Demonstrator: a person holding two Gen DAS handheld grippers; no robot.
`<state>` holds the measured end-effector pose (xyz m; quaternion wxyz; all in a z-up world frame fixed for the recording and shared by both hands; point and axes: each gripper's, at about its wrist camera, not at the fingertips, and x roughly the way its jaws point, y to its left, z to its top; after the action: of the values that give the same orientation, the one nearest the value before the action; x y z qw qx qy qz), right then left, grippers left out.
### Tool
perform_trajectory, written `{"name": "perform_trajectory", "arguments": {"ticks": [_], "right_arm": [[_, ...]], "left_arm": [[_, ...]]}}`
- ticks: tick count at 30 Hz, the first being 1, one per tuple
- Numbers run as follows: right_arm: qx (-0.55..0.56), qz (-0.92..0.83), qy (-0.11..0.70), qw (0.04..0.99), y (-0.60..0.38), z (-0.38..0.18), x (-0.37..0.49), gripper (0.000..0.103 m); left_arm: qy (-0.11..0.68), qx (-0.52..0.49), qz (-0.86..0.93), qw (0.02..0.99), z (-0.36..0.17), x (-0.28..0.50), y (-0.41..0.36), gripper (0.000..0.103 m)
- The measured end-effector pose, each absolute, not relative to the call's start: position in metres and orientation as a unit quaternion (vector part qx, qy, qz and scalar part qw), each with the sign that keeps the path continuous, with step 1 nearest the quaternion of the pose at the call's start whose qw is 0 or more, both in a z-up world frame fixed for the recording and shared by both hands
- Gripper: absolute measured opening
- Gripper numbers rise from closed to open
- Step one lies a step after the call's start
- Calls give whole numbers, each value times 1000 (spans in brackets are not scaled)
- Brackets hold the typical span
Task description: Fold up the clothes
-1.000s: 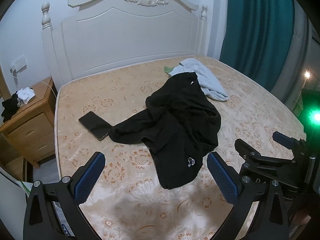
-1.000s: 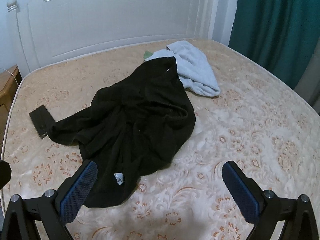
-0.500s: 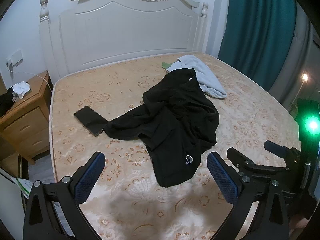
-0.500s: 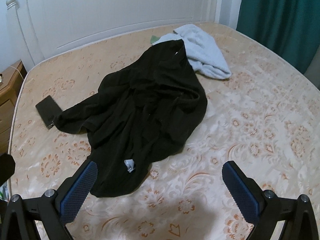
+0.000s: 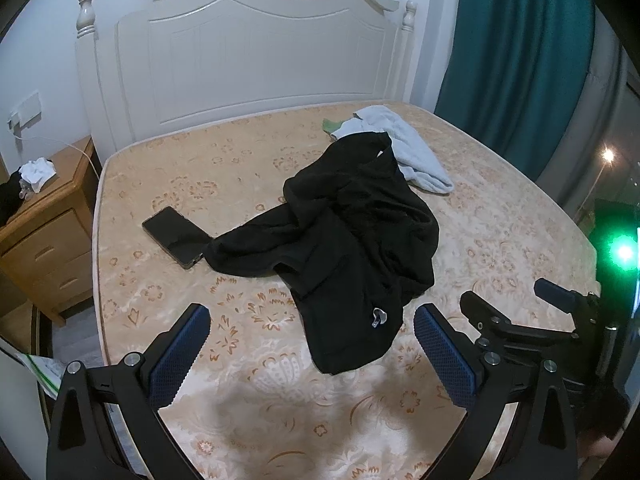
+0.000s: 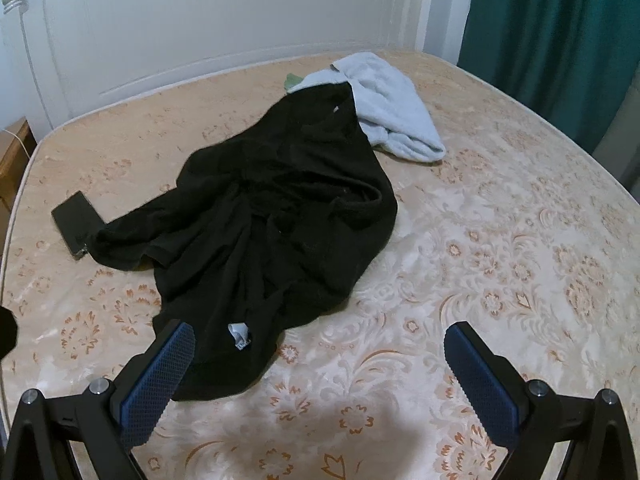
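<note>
A phone (image 5: pixel 174 236) lies leftmost on the mattress (image 5: pixel 500 216), touching the crumpled black garment (image 5: pixel 352 236); a pale blue one (image 5: pixel 408 152) lies bunched behind. Both the left gripper (image 5: pixel 312 340) and right gripper (image 6: pixel 320 356) hover, fingers apart, empty. Seemingly reaching; spreading the black garment flat comes next.

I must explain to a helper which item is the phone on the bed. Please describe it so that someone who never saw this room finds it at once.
Start at the white headboard and look down the floral mattress, toward the side with the wooden nightstand. There a flat dark phone lies by the sleeve end of the crumpled black garment. Unlike the clothes nearby, it is rigid, rectangular and glossy.
</note>
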<state>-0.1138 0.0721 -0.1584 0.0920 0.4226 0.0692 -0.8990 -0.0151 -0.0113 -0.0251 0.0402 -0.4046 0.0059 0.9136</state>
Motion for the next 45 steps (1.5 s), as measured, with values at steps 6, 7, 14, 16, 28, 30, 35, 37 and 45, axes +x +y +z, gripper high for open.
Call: {"name": "perform_trajectory", "arguments": {"ticks": [6,7,14,16,28,30,35,37,45], "right_arm": [[442,-890,66,88,74,-181,-120,103],[443,-889,66,90,73,-185,-121,103],[452,-883,72,103,69,-210,-125,103],[454,-882,74,107,68,-217,-126,103],[487,-860,93,119,53,-264,-138,79],[499,-853,94,121,51,-271,-139,75],[512,-845,89,126,47,-281,-145,66],[520,-841,87,122,46,-285,-149,62],[539,-832,64,117,40,-293,-168,61]], "left_arm": [[-13,-399,917,28,-33,-19,-22,103],[-18,-402,915,24,-35,-22,-24,103],[-43,-432,901,12,-59,-32,-41,103],[-47,-441,896,9,-66,-35,-45,103],[-17,-459,888,7,-95,-64,-44,102],[-18,-462,887,12,-98,-70,-43,99],[-19,-494,869,30,-114,-90,-40,62],[-17,-506,862,32,-123,-98,-38,60],[-20,-529,848,27,-150,-134,-40,60]]}}
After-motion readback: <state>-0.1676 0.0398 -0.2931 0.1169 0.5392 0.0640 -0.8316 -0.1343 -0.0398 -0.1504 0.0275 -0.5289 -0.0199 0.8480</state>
